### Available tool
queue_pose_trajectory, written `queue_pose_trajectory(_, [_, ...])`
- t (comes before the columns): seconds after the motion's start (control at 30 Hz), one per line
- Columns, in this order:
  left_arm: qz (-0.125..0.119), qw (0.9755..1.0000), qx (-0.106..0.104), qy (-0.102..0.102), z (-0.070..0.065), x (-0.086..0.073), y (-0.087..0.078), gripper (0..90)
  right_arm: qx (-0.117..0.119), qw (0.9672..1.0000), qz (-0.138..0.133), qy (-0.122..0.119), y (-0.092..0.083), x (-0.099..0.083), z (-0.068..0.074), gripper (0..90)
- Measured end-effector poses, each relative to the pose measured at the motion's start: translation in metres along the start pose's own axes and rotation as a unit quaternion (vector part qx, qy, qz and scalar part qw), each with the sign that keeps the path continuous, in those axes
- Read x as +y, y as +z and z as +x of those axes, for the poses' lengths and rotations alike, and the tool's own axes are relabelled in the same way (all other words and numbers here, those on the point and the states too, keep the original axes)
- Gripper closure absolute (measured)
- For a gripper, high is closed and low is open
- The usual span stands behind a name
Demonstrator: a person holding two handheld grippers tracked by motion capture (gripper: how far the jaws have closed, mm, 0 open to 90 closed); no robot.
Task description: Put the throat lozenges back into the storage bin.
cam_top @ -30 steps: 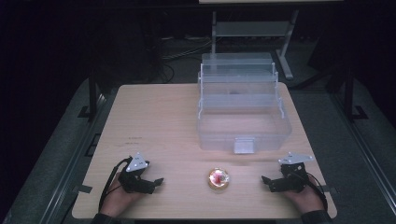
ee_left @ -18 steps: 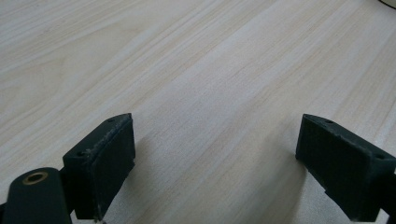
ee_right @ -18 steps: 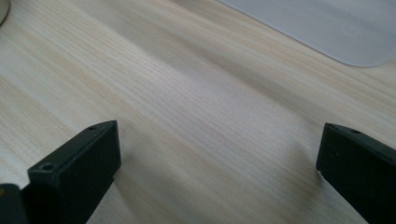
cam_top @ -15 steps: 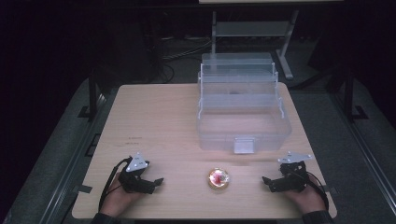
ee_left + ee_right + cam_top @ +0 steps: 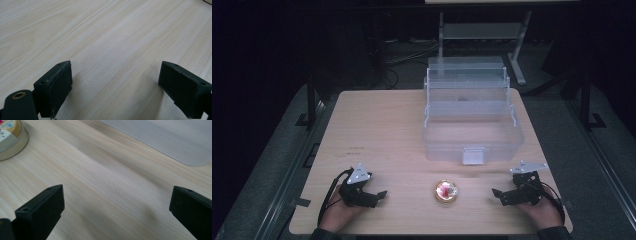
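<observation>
pale wood table (image 5: 377, 125) under both grippers; my left gripper (image 5: 379, 195) and right gripper (image 5: 496, 192) rest wide open, empty. small round gold tin (image 5: 446, 192) sits lower centre, between them. nothing begun; next, i reach for it.

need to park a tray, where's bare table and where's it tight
Widest bare patch: the table left of the clear box, beyond the left gripper. Smaller gaps lie either side of the tin, toward each gripper. Tightest: the strip between tin and box, and near the right gripper.
</observation>
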State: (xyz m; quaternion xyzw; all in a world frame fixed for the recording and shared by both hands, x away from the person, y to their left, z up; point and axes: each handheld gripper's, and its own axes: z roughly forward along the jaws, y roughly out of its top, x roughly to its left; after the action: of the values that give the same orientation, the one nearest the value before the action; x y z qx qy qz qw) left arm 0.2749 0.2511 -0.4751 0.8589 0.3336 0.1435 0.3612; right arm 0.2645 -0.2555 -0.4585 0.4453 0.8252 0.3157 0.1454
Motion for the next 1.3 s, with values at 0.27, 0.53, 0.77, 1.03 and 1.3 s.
queue_pose_trajectory(0.27, [0.000,1.0000,0.000,0.000,0.000,0.000,0.000,11.0,0.016,0.9999,-0.005,-0.002,-0.004,0.006,0.004,0.0])
queue_pose_trajectory(0.53, [0.000,1.0000,0.000,0.000,0.000,0.000,0.000,11.0,0.033,0.9993,-0.004,-0.014,-0.007,0.015,0.010,0.0])
queue_pose_trajectory(0.77, [0.000,1.0000,0.000,0.000,0.000,0.000,0.000,11.0,0.041,0.9990,-0.011,-0.016,-0.009,0.021,0.012,0.0])
queue_pose_trajectory(1.03, [-0.001,1.0000,0.000,-0.001,0.000,0.000,0.000,11.0,0.050,0.9983,-0.016,-0.025,-0.009,0.030,0.016,0.0])
queue_pose_trajectory(1.3, [-0.002,1.0000,0.000,-0.001,0.000,0.000,0.000,11.0,0.062,0.9974,-0.015,-0.033,-0.005,0.039,0.022,0.0])
